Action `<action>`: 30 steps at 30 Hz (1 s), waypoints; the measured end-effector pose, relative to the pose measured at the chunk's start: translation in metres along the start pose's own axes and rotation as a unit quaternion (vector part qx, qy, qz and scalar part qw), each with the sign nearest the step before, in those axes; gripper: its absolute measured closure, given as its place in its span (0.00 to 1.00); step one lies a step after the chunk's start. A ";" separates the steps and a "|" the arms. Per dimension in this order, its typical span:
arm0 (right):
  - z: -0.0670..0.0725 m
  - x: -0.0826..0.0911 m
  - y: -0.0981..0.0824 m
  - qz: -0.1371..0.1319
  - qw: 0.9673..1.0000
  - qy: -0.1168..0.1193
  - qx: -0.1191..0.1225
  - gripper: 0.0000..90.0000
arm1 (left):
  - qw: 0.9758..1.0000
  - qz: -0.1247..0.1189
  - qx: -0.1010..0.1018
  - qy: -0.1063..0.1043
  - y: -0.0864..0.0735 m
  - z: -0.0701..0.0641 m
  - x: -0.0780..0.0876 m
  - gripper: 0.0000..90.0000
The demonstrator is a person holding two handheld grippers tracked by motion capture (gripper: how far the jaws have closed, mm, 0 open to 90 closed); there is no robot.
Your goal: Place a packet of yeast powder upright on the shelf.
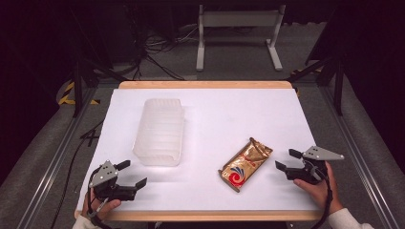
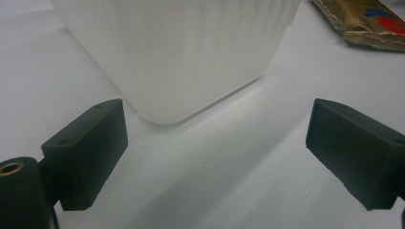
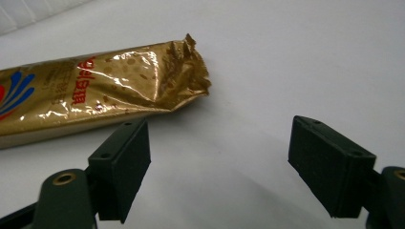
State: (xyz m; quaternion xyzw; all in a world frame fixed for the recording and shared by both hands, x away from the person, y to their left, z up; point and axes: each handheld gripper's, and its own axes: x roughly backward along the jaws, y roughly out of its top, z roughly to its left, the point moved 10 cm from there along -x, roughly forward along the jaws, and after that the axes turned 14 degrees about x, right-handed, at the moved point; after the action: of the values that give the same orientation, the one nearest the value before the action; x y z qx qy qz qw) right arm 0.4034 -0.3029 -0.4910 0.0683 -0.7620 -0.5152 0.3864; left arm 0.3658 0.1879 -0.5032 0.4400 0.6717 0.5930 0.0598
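Note:
A gold foil snack packet (image 1: 245,163) with red and blue print lies flat on the white table, right of the middle. A translucent white ribbed container (image 1: 159,131) stands left of the middle. My left gripper (image 1: 132,173) rests near the front left edge, open, its jaws pointing toward the container's near corner (image 2: 167,90). My right gripper (image 1: 287,160) sits at the right, open, a short way from the packet's crimped end (image 3: 186,71). Nothing is between either pair of jaws. The packet's end (image 2: 367,21) also peeks in at the top right of the left gripper view.
The white table top (image 1: 229,114) has a wooden rim (image 1: 205,84) at the back. Beyond it stand a grey metal frame (image 1: 239,33) and loose cables on the floor. Metal rails run along both sides of the table.

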 end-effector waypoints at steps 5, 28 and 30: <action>0.008 -0.017 0.013 -0.002 1.000 0.019 -0.013 0.25 | 1.000 -0.001 0.001 -0.001 0.000 0.000 0.000 0.09; 0.029 -0.069 0.035 0.030 0.984 0.111 -0.134 0.68 | 1.000 -0.004 -0.004 -0.004 0.000 -0.001 0.001 0.09; 0.026 -0.069 0.034 0.026 0.982 0.113 -0.147 0.75 | 1.000 -0.001 -0.006 -0.003 0.000 -0.001 0.001 0.09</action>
State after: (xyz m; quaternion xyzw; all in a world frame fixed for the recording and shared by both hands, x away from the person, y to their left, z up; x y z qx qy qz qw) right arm 0.4440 -0.2341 -0.5028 0.0481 -0.6308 -0.6006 0.4889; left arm 0.3645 0.1883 -0.5025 0.4405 0.6682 0.5961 0.0648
